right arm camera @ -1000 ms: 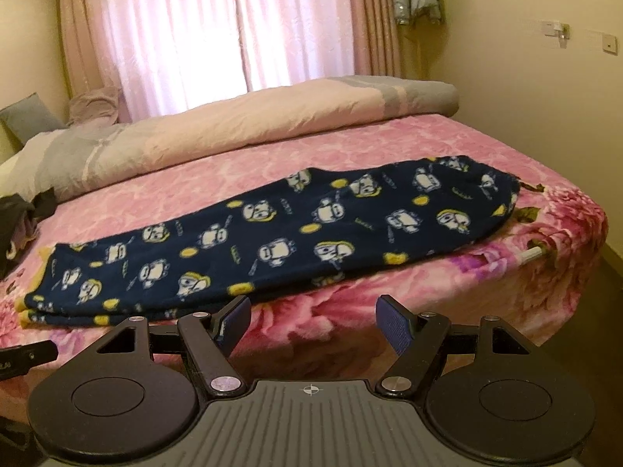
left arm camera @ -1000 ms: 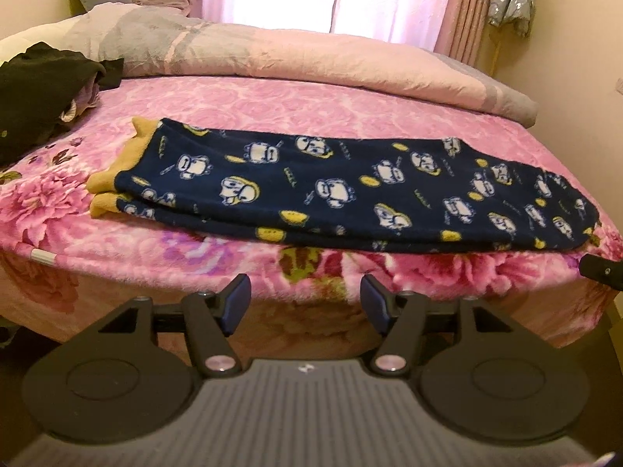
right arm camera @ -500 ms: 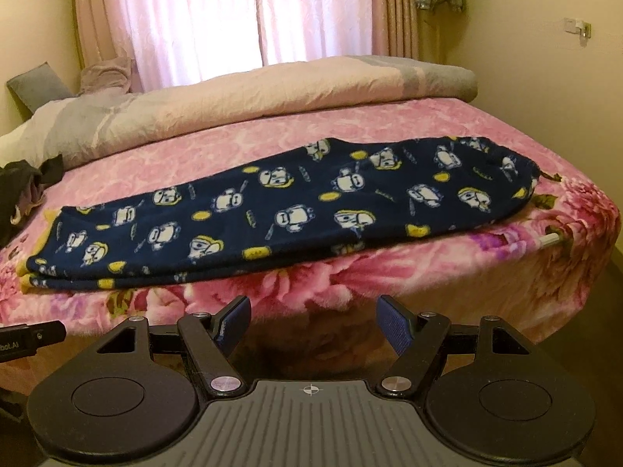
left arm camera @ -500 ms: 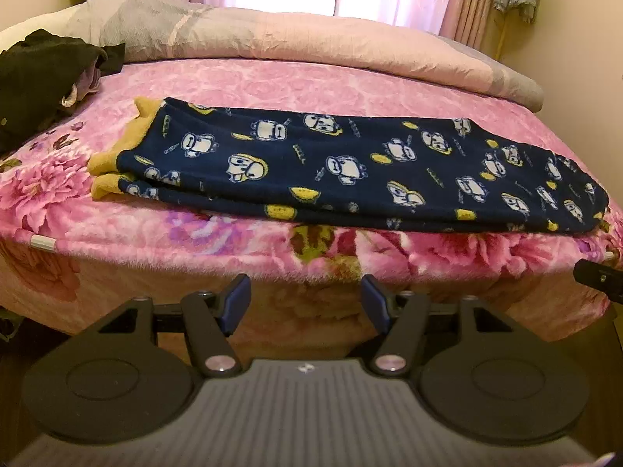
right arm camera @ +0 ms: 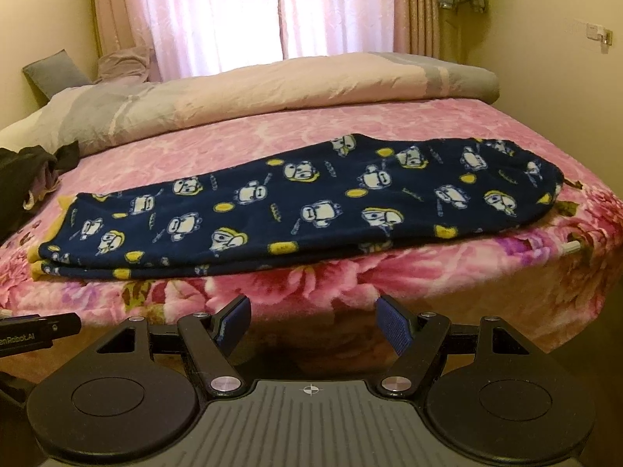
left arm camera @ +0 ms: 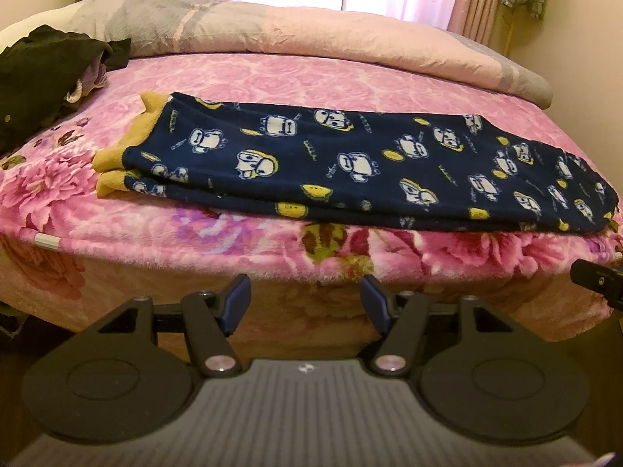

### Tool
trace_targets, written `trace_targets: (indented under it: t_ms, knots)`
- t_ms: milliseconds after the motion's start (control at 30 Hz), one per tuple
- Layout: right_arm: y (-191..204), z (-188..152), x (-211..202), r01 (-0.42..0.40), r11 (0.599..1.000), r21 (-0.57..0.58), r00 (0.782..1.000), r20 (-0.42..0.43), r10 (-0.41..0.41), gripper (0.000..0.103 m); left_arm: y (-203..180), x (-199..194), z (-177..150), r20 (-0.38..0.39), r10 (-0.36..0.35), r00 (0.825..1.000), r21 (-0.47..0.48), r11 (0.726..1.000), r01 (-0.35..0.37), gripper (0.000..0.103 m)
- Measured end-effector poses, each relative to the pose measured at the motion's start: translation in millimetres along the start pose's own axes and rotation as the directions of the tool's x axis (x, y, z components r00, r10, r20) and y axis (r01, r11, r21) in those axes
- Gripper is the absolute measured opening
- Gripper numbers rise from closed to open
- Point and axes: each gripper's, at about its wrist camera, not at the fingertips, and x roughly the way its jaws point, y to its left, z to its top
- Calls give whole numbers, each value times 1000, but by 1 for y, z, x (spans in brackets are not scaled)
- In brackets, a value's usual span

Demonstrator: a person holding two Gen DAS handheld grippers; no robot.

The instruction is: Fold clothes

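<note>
Navy fleece pyjama trousers [left arm camera: 350, 167] with a white and yellow cartoon print lie folded lengthwise across the near part of the bed, their mustard cuffs [left arm camera: 117, 155] to the left. The right wrist view shows the same trousers [right arm camera: 296, 210] running from lower left to upper right. My left gripper [left arm camera: 305, 299] is open and empty, in front of the bed's near edge below the trousers' middle. My right gripper [right arm camera: 313, 321] is likewise open and empty, off the mattress edge below the garment. Neither touches the cloth.
The bed carries a pink floral blanket [left arm camera: 272, 78], with a rolled pink and grey duvet [left arm camera: 311, 35] along its far side. A dark pile of clothes [left arm camera: 43, 70] lies at far left. Curtains [right arm camera: 241, 11] and walls stand behind.
Both grippers have come closer to the bed's near edge; the trousers look larger in both views. The jaws stay open and the garment has not moved.
</note>
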Motion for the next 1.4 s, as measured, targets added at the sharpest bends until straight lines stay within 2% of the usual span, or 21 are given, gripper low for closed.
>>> trace_targets:
  t_ms: [133,233,333,367,433,533,667,733,833,967,1133,1233,1267,1300,1333,1400]
  knots:
    - [-5,6,6,-14,1000,19,1000,13,13,74,9,6,7,-5,-10,1000,-49,999,10,58]
    - [-11,14,13,-26,999,39,1000,18,26,74,27,14,16,-3,-36,999,-139,990,35,58]
    - [-21,22,23,-32,998,62,999,9,31,74,49,23,24,14,-63,998,-252,965,65,58]
    - [-26,25,29,-27,997,70,1000,-2,27,74,59,27,26,17,-78,997,-307,949,79,58]
    - [-35,31,39,-18,996,86,1000,-23,20,74,82,38,29,27,-96,995,-428,898,98,58]
    - [-53,36,56,18,993,114,998,-65,-11,74,117,55,33,56,-91,994,-588,802,106,58]
    - [-77,42,78,71,985,157,992,-111,-54,74,162,84,34,110,-53,992,-770,627,119,58]
    - [-89,45,89,98,979,178,988,-133,-75,74,176,96,35,139,-32,990,-821,556,133,59]
    - [-107,50,105,139,968,208,980,-168,-105,74,189,113,36,168,28,985,-859,494,132,61]
    - [-121,57,122,169,960,221,973,-195,-126,74,201,133,33,114,84,990,-896,439,66,61]
    - [-128,67,139,174,962,210,969,-212,-129,74,209,143,35,157,144,977,-888,453,76,57]
    - [-131,70,149,172,963,208,968,-216,-126,74,211,152,44,163,158,974,-875,479,69,56]
    - [-132,71,152,170,963,208,968,-217,-124,74,209,153,48,157,168,973,-865,499,53,54]
    - [-133,72,154,168,963,208,968,-218,-122,74,207,154,51,149,179,972,-854,520,36,44]
    - [-134,72,155,167,964,208,968,-220,-120,74,203,152,54,134,195,972,-833,553,4,24]
    - [-138,72,157,166,963,212,968,-219,-119,74,193,151,67,117,233,965,-765,642,-63,16]
